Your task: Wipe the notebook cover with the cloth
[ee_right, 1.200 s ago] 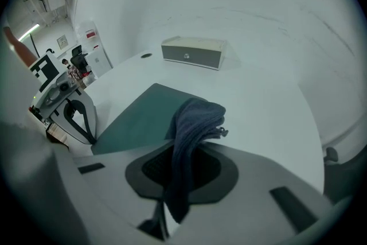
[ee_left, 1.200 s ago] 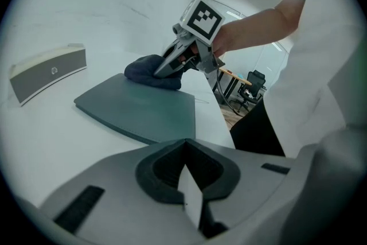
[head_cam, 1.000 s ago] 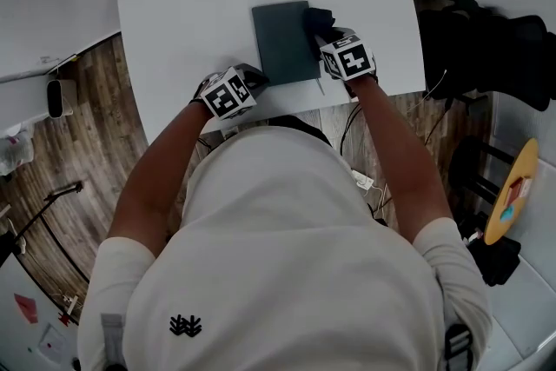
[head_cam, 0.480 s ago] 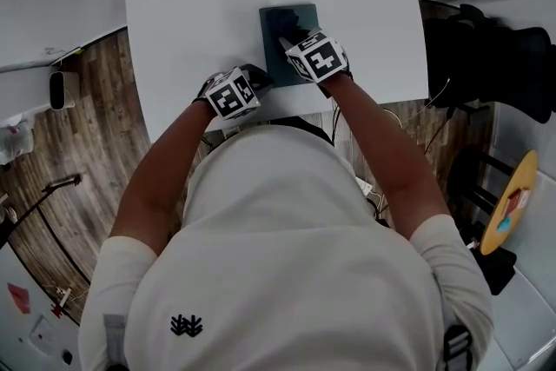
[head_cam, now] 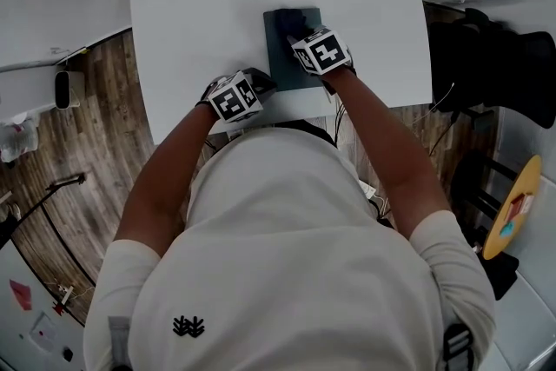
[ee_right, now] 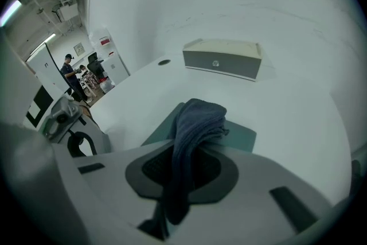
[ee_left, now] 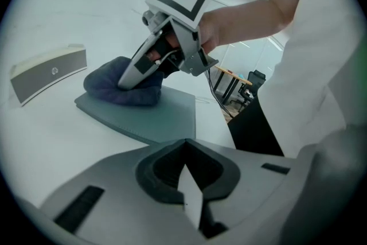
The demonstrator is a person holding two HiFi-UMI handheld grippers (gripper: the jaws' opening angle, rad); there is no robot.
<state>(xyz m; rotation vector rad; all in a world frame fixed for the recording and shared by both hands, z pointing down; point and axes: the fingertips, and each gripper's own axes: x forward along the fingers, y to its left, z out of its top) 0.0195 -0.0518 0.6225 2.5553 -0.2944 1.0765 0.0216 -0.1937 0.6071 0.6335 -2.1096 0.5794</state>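
Pinching the soft, floppy cloth (ee_right: 198, 117) in its jaws, my right gripper (head_cam: 294, 32) presses it on the notebook (head_cam: 280, 67), upper centre of the head view. Thin, light and stiff, the notebook may slide, I judge. My left gripper (head_cam: 259, 84), jaws together and empty, sits beside its lower-left corner, the place to pin it.

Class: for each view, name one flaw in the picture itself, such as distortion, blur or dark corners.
Head view: sharp, evenly lit, white rounded table edges bow. Left gripper view: fisheye, black corners, left tool blurred up close. Right gripper view: same round vignette; dark blue cloth soft near the lens.
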